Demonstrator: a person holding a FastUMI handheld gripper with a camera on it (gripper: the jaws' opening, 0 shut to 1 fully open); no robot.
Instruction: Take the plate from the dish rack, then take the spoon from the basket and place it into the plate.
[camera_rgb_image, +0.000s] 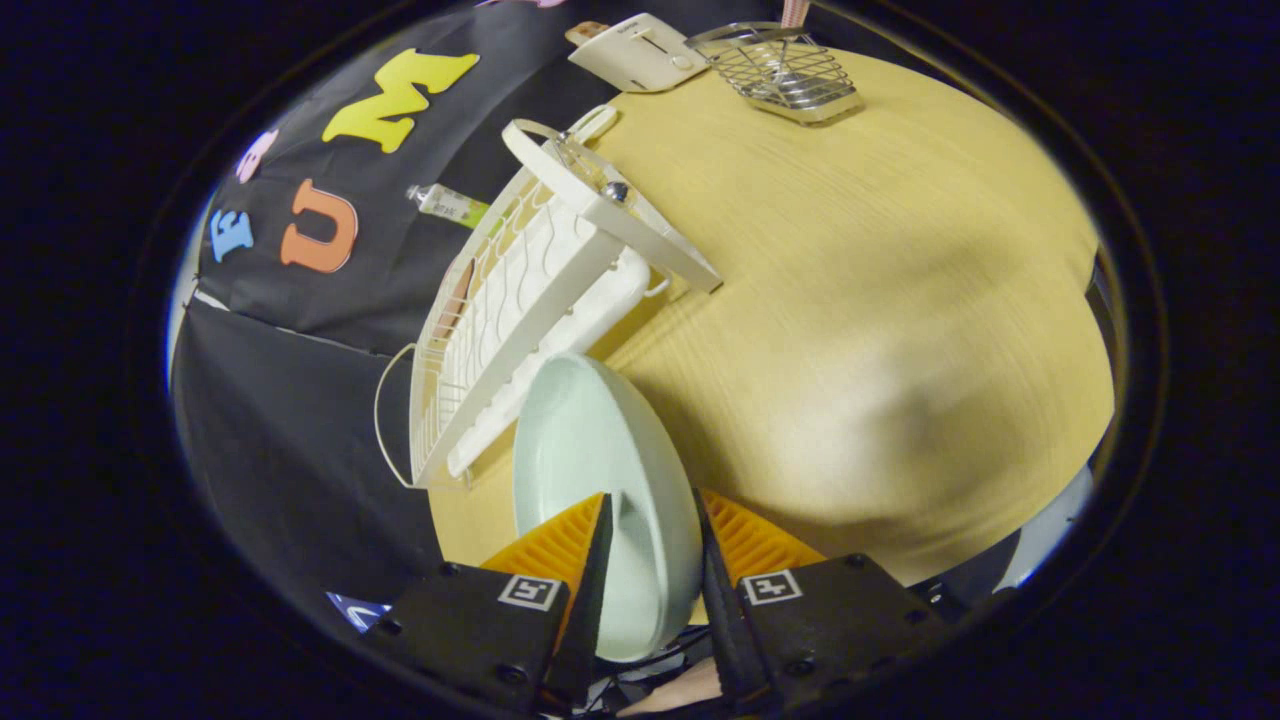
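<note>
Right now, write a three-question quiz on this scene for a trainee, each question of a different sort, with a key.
1. True or false: the plate sits between the gripper fingers, which are closed on its rim.
2. Multiple choice: where is the wire basket?
A. inside the dish rack
B. on the far side of the table, beside a white appliance
C. between the fingers
3. Fill in: the white dish rack lies just beyond the plate, on the wooden ____.

Key:
1. True: both fingers press on the pale green plate, held on edge.
2. B: it stands beyond the rack, next to the appliance.
3. table
</note>
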